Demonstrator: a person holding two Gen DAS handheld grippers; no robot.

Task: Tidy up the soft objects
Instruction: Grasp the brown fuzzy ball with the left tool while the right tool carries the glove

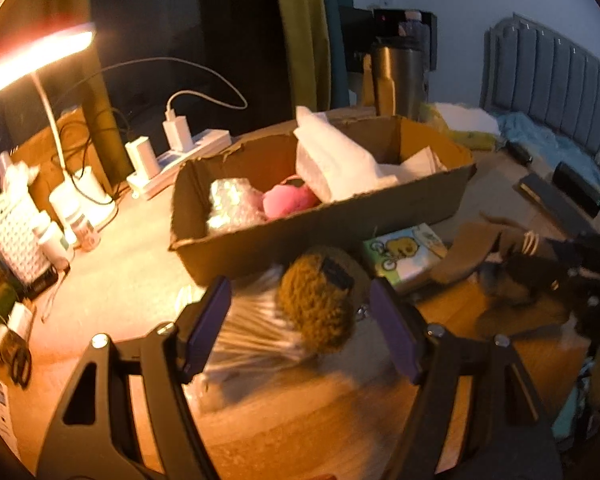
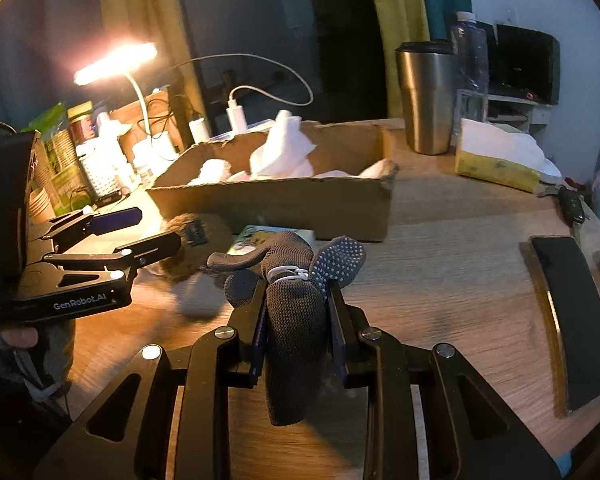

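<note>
1. While the right gripper (image 2: 298, 320) is held low over the desk (image 2: 460, 264), its fingers are closed on a bundle of dark grey knit gloves (image 2: 296, 320), which are tied with a white band and show a dotted palm at the upper right.
2. The left gripper (image 1: 300, 316) is held with its purple-padded fingers (image 1: 208, 320) spread apart, and nothing is gripped between them.
3. A fuzzy brown soft object (image 1: 320, 304) with a small dark tag is seen between and just beyond the left fingers; whether either pad touches it cannot be told.
4. A crinkled clear plastic bag (image 1: 252, 332) lies on the desk beneath and beside that brown object.
5. A small box printed with a yellow cartoon figure (image 1: 408, 256) is placed just in front of the cardboard box (image 1: 320, 232), to the right of the brown object.
6. Inside the open cardboard box are seen a pink soft item (image 1: 290, 200), a piece of bubble wrap (image 1: 230, 204) and white crumpled sheets (image 1: 340, 160).
7. Behind the cardboard box, a steel tumbler (image 2: 426, 96) and a clear bottle (image 2: 470, 64) stand on the desk.
8. A lit desk lamp (image 2: 116, 64), a white power strip (image 1: 180, 160) with plugged chargers and several small containers are found at the left side.
9. A flat dark phone-like object (image 2: 572, 320) lies on the desk well to the right.
</note>
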